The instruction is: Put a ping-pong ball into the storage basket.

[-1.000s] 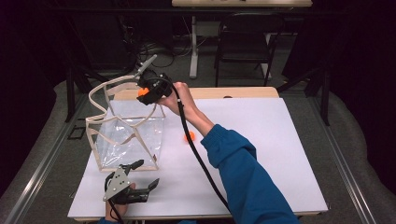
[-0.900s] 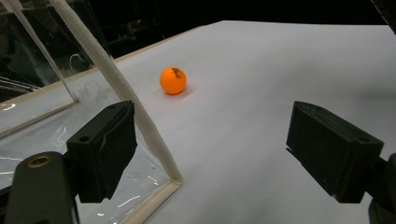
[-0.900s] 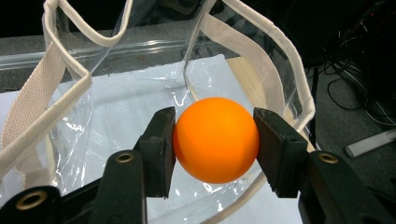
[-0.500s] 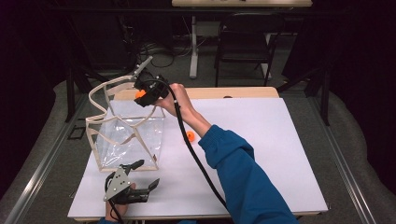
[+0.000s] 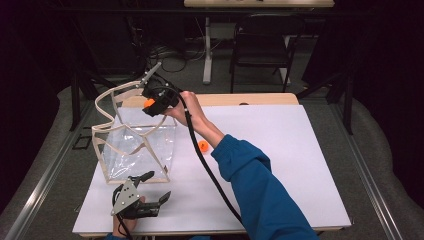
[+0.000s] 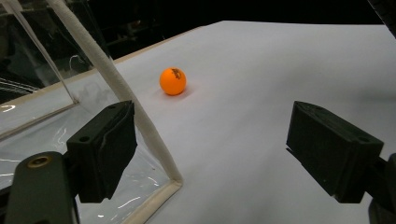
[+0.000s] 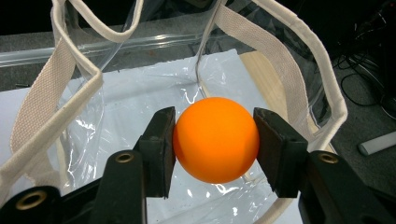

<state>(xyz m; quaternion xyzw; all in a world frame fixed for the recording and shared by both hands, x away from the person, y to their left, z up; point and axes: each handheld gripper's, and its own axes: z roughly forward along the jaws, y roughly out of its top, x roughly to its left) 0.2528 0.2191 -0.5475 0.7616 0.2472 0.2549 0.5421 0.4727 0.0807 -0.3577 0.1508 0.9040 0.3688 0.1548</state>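
White table (image 5: pixel 310 165), one, largest thing in the high view, with a pale wooden strip along its far edge. One clear plastic bag (image 5: pixel 137 150) with cream fabric trim and two cream strap handles, standing open on the table's left part; no label or print readable on it. Two grippers, black, each trailing a cable. Right gripper (image 5: pixel 152 102) raised over the bag's open mouth, jaws closed onto an orange ball (image 7: pixel 216 139), pads pressing its two sides in the right gripper view, with the bag's clear floor and cream rim below and around it. No writing visible on this held ball. Left gripper (image 5: pixel 150 187) low at the near table edge, just in front of the bag's near bottom corner, jaws standing wide apart with nothing between them. Two orange balls counted in all. Second orange ball (image 6: pixel 173 81) lying free on the white surface to the right of the bag, apart from it; small dark print on its top, too small to read.
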